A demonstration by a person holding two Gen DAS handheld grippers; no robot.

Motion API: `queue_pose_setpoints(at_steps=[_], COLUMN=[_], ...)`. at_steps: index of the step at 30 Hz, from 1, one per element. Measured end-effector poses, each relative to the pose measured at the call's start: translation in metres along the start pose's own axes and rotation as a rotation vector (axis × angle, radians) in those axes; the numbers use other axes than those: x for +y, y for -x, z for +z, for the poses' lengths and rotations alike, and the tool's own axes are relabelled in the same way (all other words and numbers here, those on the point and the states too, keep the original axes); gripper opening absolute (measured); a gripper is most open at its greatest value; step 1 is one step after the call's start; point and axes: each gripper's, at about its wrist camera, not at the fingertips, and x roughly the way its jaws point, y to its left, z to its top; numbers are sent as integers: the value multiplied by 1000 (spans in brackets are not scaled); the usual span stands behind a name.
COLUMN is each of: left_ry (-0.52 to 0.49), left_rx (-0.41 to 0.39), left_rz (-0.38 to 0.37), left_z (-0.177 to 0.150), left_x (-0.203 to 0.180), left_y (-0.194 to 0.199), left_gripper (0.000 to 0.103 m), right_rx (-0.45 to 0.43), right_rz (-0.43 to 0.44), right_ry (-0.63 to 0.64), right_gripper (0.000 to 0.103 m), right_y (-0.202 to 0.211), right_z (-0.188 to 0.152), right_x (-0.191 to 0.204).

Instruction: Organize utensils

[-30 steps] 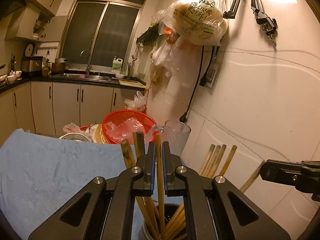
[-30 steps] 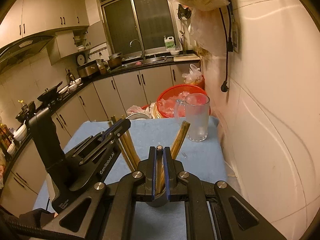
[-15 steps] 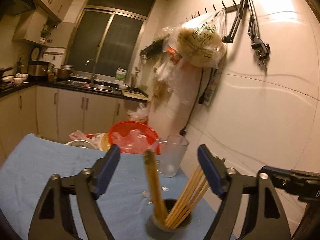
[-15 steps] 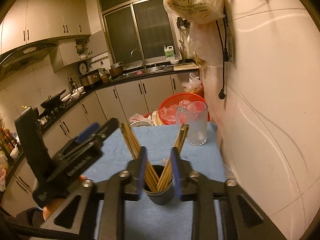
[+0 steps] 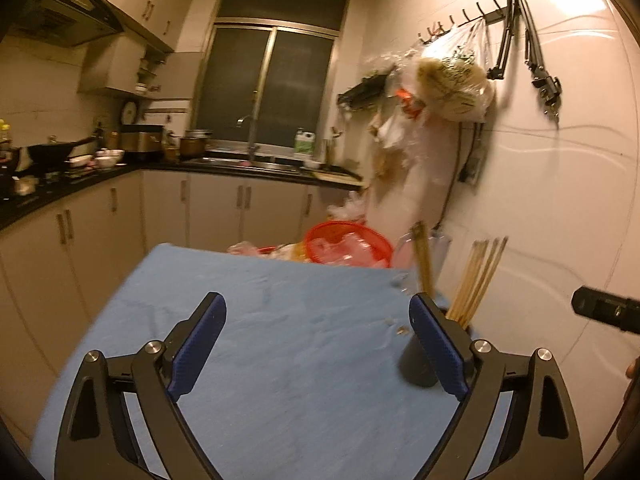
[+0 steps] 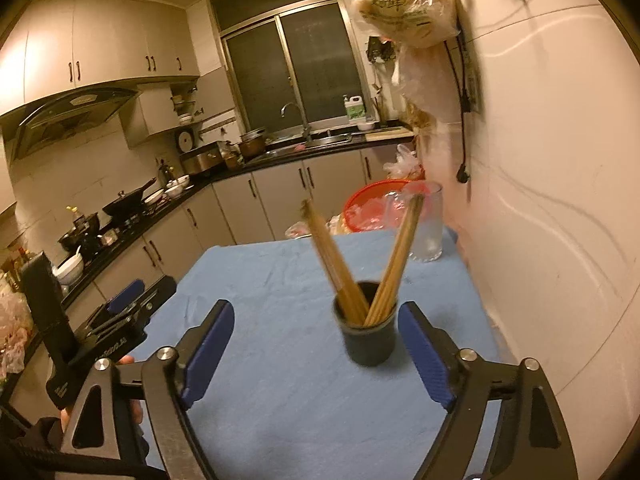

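1. Left gripper (image 5: pixel 318 340): jaws wide apart, nothing between them, above the blue-clothed desk (image 5: pixel 280 320). Also seen at far left in the right wrist view (image 6: pixel 120 312), held by a hand.
2. Desk: blue cloth, a few crumbs near the cup in the left wrist view.
3. Chopsticks (image 6: pixel 340 256): all standing in the cup, split in two bunches that form a V, one leaning left, one leaning right (image 6: pixel 400 256). Blurred in both views.
4. Cup (image 6: pixel 368 332): dark, upright on the desk, toward its right side near the wall. In the left wrist view it is partly hidden behind the gripper's right finger (image 5: pixel 416 364).
5. Right gripper (image 6: pixel 318 354): jaws wide apart, empty, cup seen between the fingers but beyond them, not touched.
6. Glass mug (image 6: pixel 426 224): upright at the desk's far right corner, behind the cup.
7. Red basket (image 6: pixel 372 204): behind the desk's far edge, just left of the mug.
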Motion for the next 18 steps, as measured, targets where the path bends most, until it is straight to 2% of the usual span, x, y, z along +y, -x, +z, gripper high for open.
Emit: queue_pose_setpoints(at_steps=[6, 8, 11, 18], left_ry=[-1, 2, 4, -14], left_rx=[-5, -6, 9, 28], left_rz=[94, 134, 169, 231], left_z=[-23, -32, -47, -66], left_x=[17, 21, 26, 32], left_y=[27, 31, 34, 38], left_gripper=[95, 99, 100, 103], right_rx=[10, 1, -27, -6], right_rz=[30, 29, -21, -92], right_ry=[-16, -24, -14, 76], right_gripper=[96, 100, 103, 103], right_y=[-6, -8, -14, -25], right_z=[-26, -38, -62, -102], right_x=[14, 16, 22, 38])
